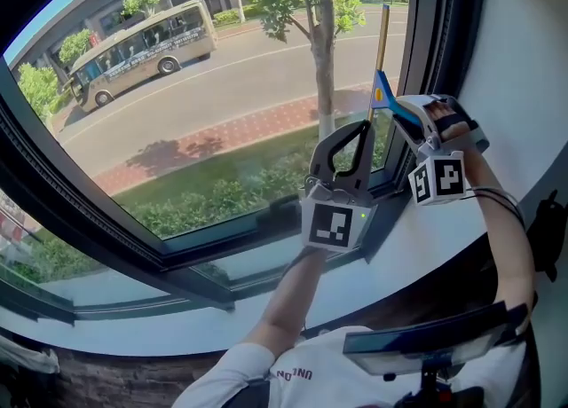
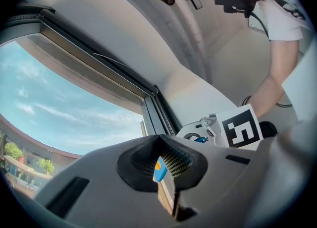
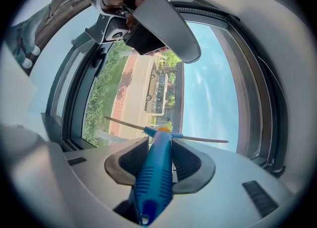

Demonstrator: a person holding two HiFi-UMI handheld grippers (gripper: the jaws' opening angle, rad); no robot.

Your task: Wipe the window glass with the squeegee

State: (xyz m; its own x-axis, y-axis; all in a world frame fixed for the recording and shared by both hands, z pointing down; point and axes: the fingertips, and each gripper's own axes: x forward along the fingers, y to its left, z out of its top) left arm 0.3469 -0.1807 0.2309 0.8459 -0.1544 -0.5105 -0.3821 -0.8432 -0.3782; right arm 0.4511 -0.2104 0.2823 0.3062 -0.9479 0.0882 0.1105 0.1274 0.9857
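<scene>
At the right edge of the frame in the head view, the squeegee (image 1: 383,94) stands on end near the side of the window frame (image 1: 424,34). Its long blade runs up and down rather than across. The right hand-held gripper (image 1: 406,115) is clamped on the blue handle, and its own view shows the handle lying snug in the groove between the two pads with the blade spreading out beyond them. That looks like the working grip, the one that would steer the tool.

The left hand-held gripper (image 1: 359,136) sits lower and nearer the middle of the frame. Its jaws are closed on the lower stretch of the blade, and in its own view the tan strip and a bit of the blue and orange head are pinched between the pads. My guess is that this second hold is only there to steady or square up the blade before a stroke. A gripper pinching the rubber would get in the way of a clean pass.

The window glass (image 1: 204,113) fills the upper left, with the street and a bus (image 1: 142,47) showing through it. I can't tell whether the blade is pressed to the pane or is just beside it. Starting by the frame makes sense, since it leaves the whole pane open to sweep across.
</scene>
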